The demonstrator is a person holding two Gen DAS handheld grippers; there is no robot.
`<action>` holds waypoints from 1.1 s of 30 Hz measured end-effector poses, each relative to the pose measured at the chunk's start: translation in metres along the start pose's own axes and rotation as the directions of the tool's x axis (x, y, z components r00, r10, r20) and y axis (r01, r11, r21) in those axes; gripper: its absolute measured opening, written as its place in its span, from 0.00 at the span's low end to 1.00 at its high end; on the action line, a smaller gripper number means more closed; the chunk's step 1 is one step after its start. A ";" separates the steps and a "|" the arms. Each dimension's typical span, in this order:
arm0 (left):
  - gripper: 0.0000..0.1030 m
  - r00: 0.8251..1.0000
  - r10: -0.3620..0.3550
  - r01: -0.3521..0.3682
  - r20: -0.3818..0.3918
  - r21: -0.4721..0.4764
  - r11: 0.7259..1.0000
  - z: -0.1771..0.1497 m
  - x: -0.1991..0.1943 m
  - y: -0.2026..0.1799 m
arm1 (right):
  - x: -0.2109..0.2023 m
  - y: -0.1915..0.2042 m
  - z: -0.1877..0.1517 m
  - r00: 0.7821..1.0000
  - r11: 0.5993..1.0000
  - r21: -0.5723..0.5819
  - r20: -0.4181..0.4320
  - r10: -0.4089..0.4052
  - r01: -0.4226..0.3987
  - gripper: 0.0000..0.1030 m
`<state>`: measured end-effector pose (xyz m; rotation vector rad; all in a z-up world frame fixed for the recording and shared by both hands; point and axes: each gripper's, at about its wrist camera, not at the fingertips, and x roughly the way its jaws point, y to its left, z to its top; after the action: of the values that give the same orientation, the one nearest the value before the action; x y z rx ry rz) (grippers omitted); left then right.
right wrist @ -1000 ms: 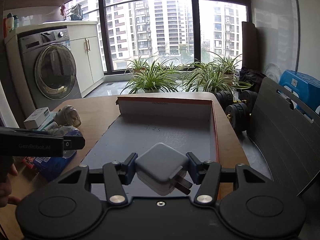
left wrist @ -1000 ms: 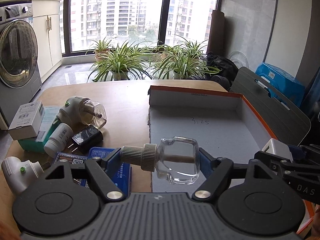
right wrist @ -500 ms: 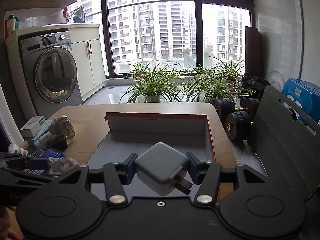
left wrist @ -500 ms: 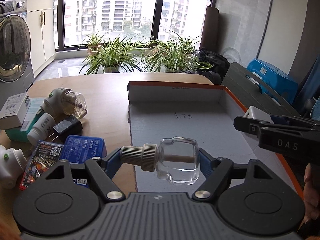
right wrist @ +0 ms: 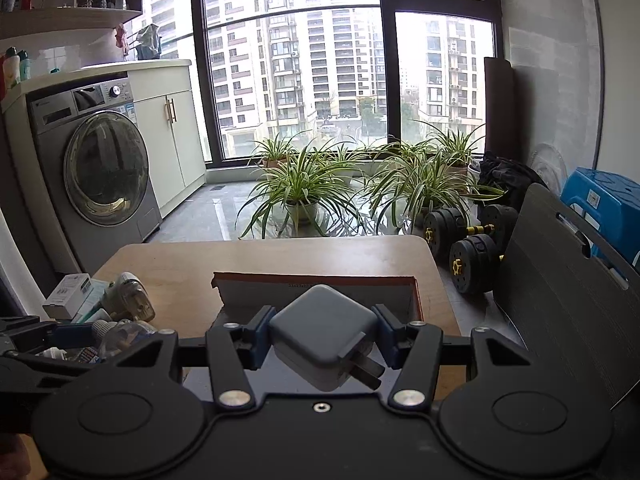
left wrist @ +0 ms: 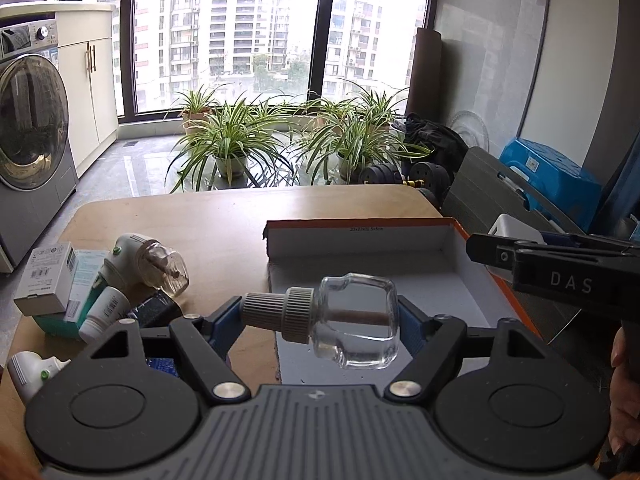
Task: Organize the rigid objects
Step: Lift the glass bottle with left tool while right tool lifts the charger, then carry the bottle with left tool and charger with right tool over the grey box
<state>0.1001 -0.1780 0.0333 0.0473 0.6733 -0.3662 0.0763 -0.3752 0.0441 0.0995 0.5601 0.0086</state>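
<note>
Grippers both loaded. Left gripper (left wrist: 320, 316) is clenched on a clear glass bottle (left wrist: 352, 322) lying sideways, its ribbed grey cap (left wrist: 276, 312) pointing to 9 o'clock, held above the near edge of the orange-rimmed cardboard box (left wrist: 360, 244). Right gripper (right wrist: 324, 336) is clamped on a grey plug charger (right wrist: 324, 332), 2 prongs (right wrist: 366, 368) pointing toward 4 o'clock, above the same box (right wrist: 256, 292).

In the left wrist view, at 9 o'clock on the wooden table (left wrist: 224, 220), sits a cluster: a white plug-in vaporizer with bottle (left wrist: 150, 258), a small white carton (left wrist: 46, 278), a white tube (left wrist: 104, 308) and a black adapter (left wrist: 150, 310). At 3 o'clock, the right gripper (left wrist: 560, 268) shows side-on.
</note>
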 end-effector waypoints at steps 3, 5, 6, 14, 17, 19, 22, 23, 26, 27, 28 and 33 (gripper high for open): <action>0.78 1.000 0.003 -0.003 -0.005 0.002 1.000 0.004 -0.002 0.001 | -0.002 0.005 0.004 1.000 1.000 0.003 -0.003 -0.008 0.008 0.62; 0.78 1.000 0.005 -0.005 -0.009 0.001 1.000 0.006 -0.003 0.001 | -0.004 0.006 0.006 1.000 1.000 0.011 -0.007 -0.011 0.011 0.62; 0.78 1.000 0.004 -0.004 -0.013 0.001 1.000 0.007 -0.003 0.002 | -0.005 0.007 0.008 1.000 1.000 0.016 -0.011 -0.015 0.015 0.62; 0.78 0.999 0.006 -0.007 -0.042 -0.001 1.000 0.010 0.000 0.003 | -0.005 0.010 0.013 0.999 0.999 0.020 -0.036 -0.031 0.032 0.62; 0.78 0.999 0.008 -0.008 -0.049 -0.002 1.000 0.010 0.002 0.004 | -0.002 0.012 0.014 0.998 0.999 0.015 -0.046 -0.031 0.032 0.62; 0.78 0.998 0.010 -0.010 -0.057 -0.005 1.000 0.010 0.003 0.005 | 0.000 0.013 0.014 0.998 0.999 0.014 -0.051 -0.030 0.031 0.62; 0.78 0.998 0.013 -0.014 -0.069 -0.010 1.000 0.010 0.005 0.006 | 0.003 0.015 0.015 0.998 0.999 0.018 -0.061 -0.028 0.030 0.62; 0.78 0.997 0.014 -0.015 -0.073 -0.012 1.000 0.010 0.006 0.007 | 0.004 0.016 0.015 0.998 0.999 0.017 -0.063 -0.027 0.028 0.62; 0.78 0.997 0.013 -0.014 -0.078 -0.015 1.000 0.011 0.009 0.008 | 0.006 0.019 0.017 0.997 1.000 0.009 -0.067 -0.029 0.030 0.62; 0.78 0.997 0.013 -0.014 -0.079 -0.013 1.000 0.011 0.009 0.008 | 0.007 0.020 0.018 0.997 1.000 0.005 -0.068 -0.029 0.029 0.62; 0.78 0.997 0.014 -0.015 -0.080 -0.009 1.000 0.011 0.009 0.008 | 0.008 0.020 0.018 0.997 1.000 0.003 -0.070 -0.030 0.030 0.62; 0.78 0.996 0.013 -0.013 -0.088 -0.002 1.000 0.012 0.014 0.006 | 0.014 0.020 0.019 0.996 0.999 0.000 -0.082 -0.035 0.035 0.62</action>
<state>0.1194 -0.1789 0.0333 0.0656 0.7607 -0.3521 0.0984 -0.3567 0.0543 0.0910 0.6440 -0.0221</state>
